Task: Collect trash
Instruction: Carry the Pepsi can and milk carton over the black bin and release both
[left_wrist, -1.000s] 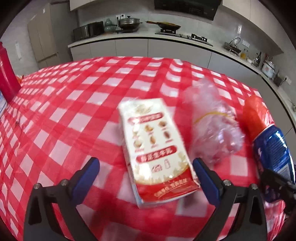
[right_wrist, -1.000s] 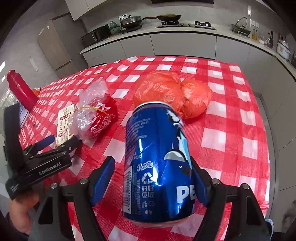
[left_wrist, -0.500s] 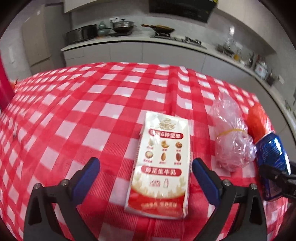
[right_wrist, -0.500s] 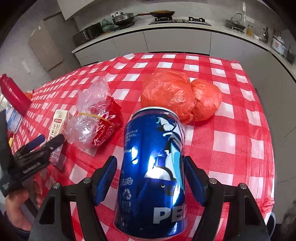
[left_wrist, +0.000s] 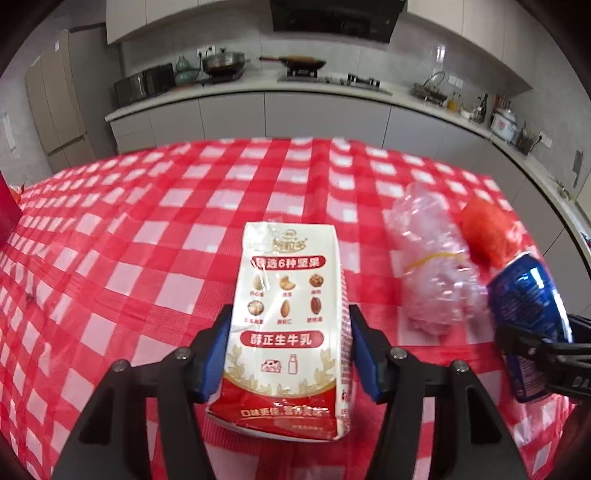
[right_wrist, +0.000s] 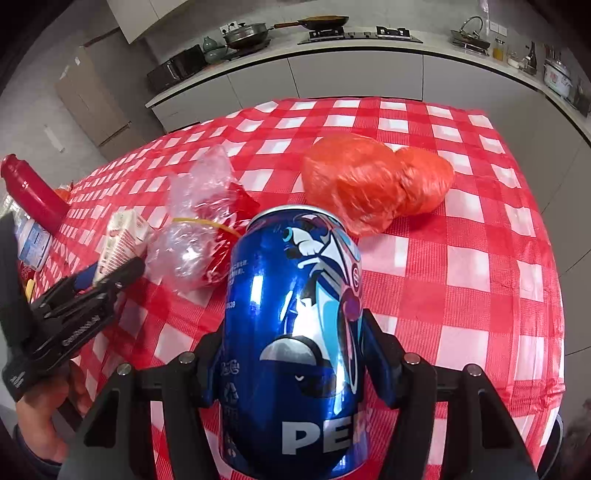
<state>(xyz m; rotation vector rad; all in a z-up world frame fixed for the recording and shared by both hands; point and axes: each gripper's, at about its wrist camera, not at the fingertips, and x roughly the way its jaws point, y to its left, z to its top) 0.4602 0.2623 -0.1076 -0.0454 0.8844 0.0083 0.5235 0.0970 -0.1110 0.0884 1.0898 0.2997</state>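
My left gripper (left_wrist: 290, 354) is shut on a white and red milk carton (left_wrist: 288, 317), its blue pads pressed on both sides of it above the red checked tablecloth (left_wrist: 147, 229). The carton also shows in the right wrist view (right_wrist: 118, 240). My right gripper (right_wrist: 295, 358) is shut on a blue Pepsi can (right_wrist: 295, 339), which also shows at the right edge of the left wrist view (left_wrist: 528, 325). A clear plastic bag tied with a yellow band (left_wrist: 432, 273) and a crumpled orange-red bag (right_wrist: 373, 181) lie on the table.
A red bottle (right_wrist: 33, 195) stands at the table's far left, beside a small blue and white pack (right_wrist: 33, 243). Kitchen counters with a stove and pots (left_wrist: 303, 77) run behind the table. The table's right edge (right_wrist: 554, 295) drops off near the orange bag.
My left gripper has closed on the milk carton, which now sits between its pads. My right gripper has tightened on the Pepsi can.
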